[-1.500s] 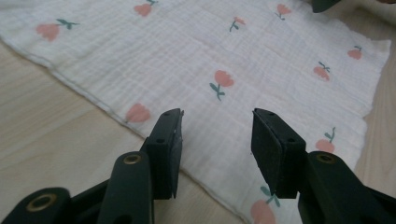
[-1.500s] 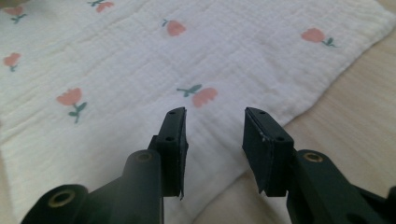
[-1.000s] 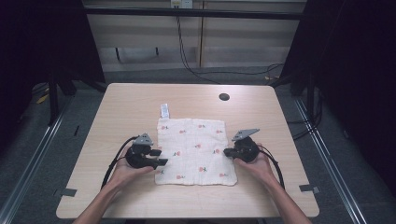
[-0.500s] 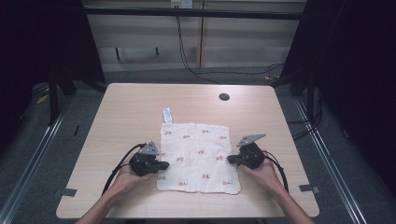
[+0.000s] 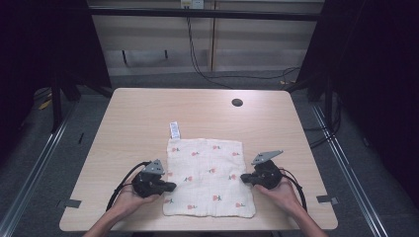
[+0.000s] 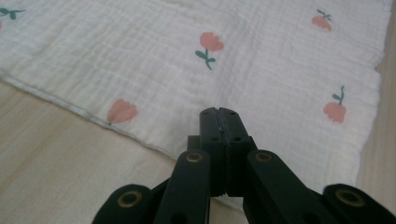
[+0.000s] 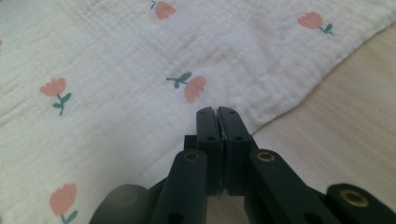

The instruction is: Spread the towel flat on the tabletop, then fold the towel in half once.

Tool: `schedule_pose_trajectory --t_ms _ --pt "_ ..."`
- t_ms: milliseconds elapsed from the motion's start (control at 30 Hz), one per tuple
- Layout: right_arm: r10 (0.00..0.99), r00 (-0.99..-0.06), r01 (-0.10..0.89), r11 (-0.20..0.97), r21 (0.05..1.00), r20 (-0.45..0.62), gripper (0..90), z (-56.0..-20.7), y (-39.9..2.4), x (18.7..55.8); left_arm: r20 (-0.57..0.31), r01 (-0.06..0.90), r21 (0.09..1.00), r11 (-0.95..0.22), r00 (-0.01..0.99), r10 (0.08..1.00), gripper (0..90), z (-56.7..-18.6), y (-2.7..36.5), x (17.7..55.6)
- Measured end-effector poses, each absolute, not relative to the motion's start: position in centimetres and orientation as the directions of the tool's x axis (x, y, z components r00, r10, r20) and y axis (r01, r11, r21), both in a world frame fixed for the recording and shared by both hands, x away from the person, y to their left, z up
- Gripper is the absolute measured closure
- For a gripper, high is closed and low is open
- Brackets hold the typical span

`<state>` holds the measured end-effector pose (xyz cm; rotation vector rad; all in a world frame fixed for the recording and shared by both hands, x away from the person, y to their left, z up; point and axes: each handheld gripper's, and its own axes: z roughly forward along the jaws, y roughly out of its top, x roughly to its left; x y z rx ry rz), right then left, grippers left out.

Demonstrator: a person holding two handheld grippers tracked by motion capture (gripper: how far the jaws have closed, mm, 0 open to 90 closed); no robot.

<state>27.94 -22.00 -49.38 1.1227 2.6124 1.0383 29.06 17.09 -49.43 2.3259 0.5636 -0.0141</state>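
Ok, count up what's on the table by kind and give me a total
Cloths: 1, the white flower-print cloth, with a small label at its far corner
Tongs: 2, the left tongs and the right tongs, both shut, one at each side edge of the cloth
Total: 3

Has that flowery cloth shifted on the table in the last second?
Yes. The cloth has slid toward the person's edge of the table, farther from the dark hole near the far edge.

- The left gripper [image 5: 170,186] is held low in the left hand [image 5: 129,198], its jaws pressed together.
- The right gripper [image 5: 243,177] is held in the right hand [image 5: 282,192], jaws also closed.
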Motion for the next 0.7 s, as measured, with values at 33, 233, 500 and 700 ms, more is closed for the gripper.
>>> schedule_pose_trajectory --t_ms 33,233,500,700 --pt "0.675 -0.719 0.602 0.487 0.633 0.164 88.1 -49.4 -22.1 27.7 -0.171 0.398 0.655 -0.642 0.906 0.387 89.6 -49.4 17.1 28.9" --pt "0.663 -0.733 0.571 0.479 0.667 0.151 73.9 -49.5 -22.4 26.2 -0.185 0.384 0.651 -0.655 0.917 0.353 88.5 -49.3 17.4 28.6" --pt "0.721 -0.678 0.549 0.366 0.752 0.144 60.7 -47.3 -23.8 27.5 -0.225 0.443 0.705 -0.554 0.88 0.418 58.9 -47.7 18.8 30.7" --pt "0.744 -0.662 0.541 0.391 0.745 0.091 56.8 -46.5 -23.7 29.7 -0.232 0.491 0.707 -0.509 0.841 0.489 51.3 -47.4 19.4 32.8"
